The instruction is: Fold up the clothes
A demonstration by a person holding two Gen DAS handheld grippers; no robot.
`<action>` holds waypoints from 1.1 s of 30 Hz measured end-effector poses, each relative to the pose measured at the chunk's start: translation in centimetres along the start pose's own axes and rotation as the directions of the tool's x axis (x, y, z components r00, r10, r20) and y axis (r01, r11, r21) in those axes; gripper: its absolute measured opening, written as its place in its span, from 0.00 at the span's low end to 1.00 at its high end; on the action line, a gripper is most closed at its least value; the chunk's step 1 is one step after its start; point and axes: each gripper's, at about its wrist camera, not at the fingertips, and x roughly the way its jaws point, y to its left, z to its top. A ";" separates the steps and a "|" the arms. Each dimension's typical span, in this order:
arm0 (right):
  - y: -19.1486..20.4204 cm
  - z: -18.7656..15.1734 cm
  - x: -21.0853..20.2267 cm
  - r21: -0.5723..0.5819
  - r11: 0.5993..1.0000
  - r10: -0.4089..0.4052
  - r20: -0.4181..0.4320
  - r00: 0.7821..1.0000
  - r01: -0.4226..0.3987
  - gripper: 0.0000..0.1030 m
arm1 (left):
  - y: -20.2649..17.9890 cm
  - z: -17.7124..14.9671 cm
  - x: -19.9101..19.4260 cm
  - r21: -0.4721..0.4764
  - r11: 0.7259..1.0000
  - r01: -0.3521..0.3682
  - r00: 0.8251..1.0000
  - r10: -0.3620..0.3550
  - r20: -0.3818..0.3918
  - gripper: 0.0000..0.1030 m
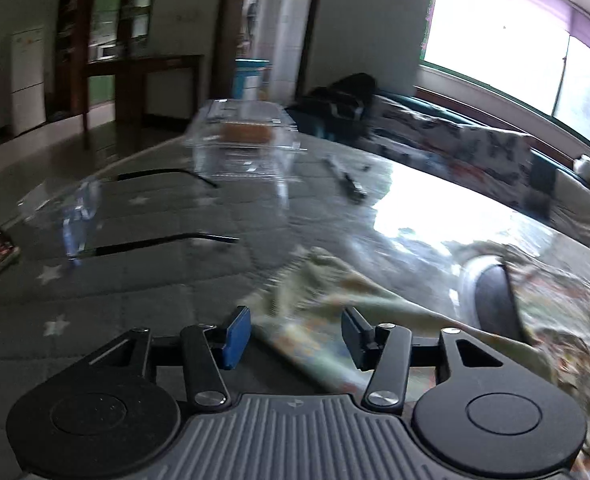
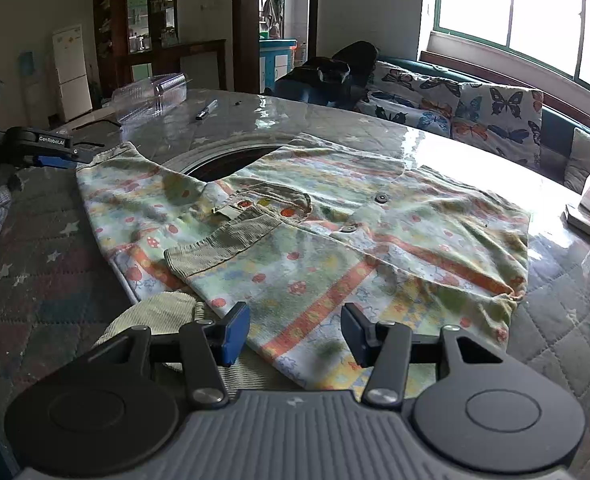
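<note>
A child's printed garment lies spread and partly folded across the middle of the quilted surface, its near hem at six o'clock, its far corner at ten o'clock. The right tongs hover over that near hem, jaws parted, cloth showing between the pads but not pinched. The left tongs, seen from the right wrist at ten o'clock beside the garment's far left corner, stand apart too; their own blurred view shows cloth below the gap, nothing clamped. A clear plastic box and a pen sit at eleven o'clock. The fold appears mid-way: next, each pair likely needs to close on an edge before lifting it over.
</note>
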 end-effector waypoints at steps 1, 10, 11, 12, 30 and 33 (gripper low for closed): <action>-0.1 0.0 0.0 0.002 1.000 0.000 -0.001 1.000 0.000 0.50 | 0.3 0.1 0.3 -0.006 1.000 -0.006 1.000 0.006 -0.004 0.43; -0.2 0.1 0.0 0.009 1.000 0.005 -0.002 1.000 -0.005 0.50 | 0.8 0.2 1.4 -0.061 0.998 -0.034 0.999 0.032 -0.029 0.40; -0.2 0.1 0.0 0.009 1.000 0.006 -0.002 1.000 -0.006 0.50 | 0.7 0.2 1.5 -0.059 0.998 -0.036 0.999 0.034 -0.028 0.40; -0.1 0.1 0.0 0.008 1.000 0.006 -0.002 1.000 -0.006 0.50 | 0.7 0.2 1.5 -0.057 0.998 -0.038 0.999 0.037 -0.027 0.40; -0.8 0.0 -1.3 0.042 0.999 0.008 0.035 0.999 -0.009 0.50 | -2.0 2.2 -2.5 -0.038 0.995 0.090 0.992 -0.086 0.088 0.00; -0.8 0.0 -1.3 0.045 0.999 0.010 0.037 0.999 -0.012 0.50 | -1.4 1.9 -1.2 -0.055 0.998 0.034 0.998 -0.031 0.054 0.03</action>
